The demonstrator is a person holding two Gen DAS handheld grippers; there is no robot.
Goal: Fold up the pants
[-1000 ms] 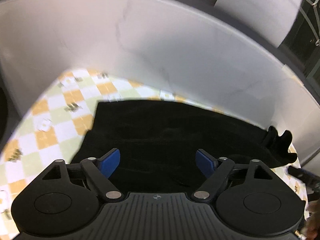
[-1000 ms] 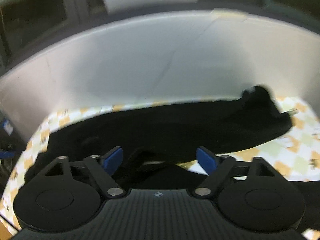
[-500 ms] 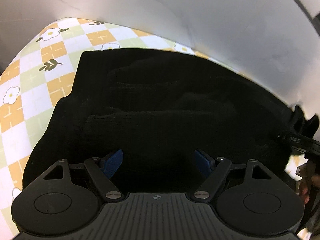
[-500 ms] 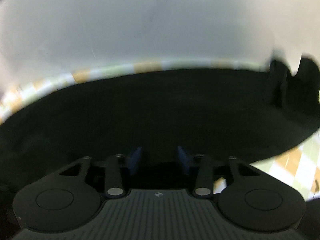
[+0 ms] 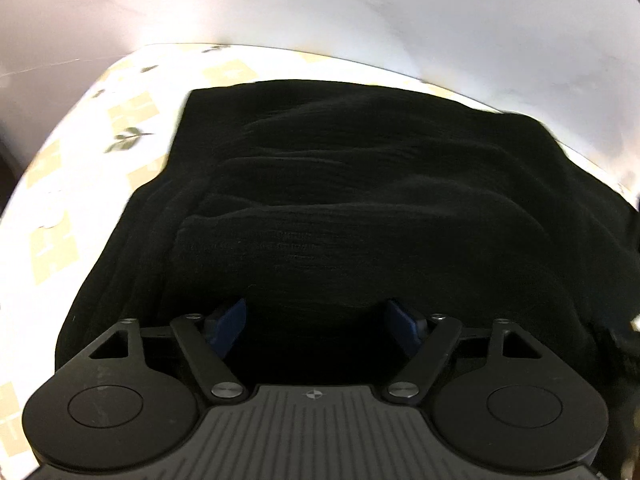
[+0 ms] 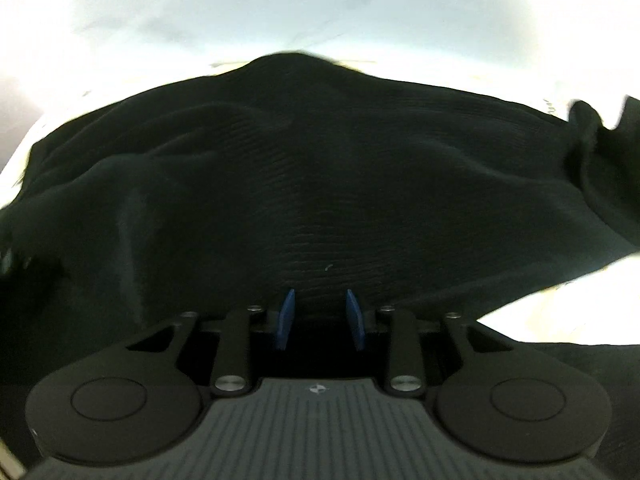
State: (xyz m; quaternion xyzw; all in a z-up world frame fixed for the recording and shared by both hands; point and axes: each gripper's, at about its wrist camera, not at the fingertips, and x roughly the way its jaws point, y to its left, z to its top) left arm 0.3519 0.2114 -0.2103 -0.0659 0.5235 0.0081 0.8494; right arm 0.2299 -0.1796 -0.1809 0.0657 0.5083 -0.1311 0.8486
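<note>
We saw the black pants lying in a heap of soft folds on the table, which wore a checked cloth with pale orange squares and small leaf prints. Beyond the table stood a plain white wall. In the left wrist view the pants filled most of the frame, one straight edge running along their far-left side, with the cloth showing bare to the left of them.

Our left tongs stood wide, the blue pads well apart and low against the near edge of the fabric, which bulged between them; nothing was pinched there.

Our right tongs were drawn narrow, the blue pads close together with a small gap, and the ribbed fabric of the pants came down right to their tips. We could not tell for sure whether cloth was caught between them. In that view a bunched end of the garment rose at the far right, and a bright patch of table showed at the lower right.
</note>
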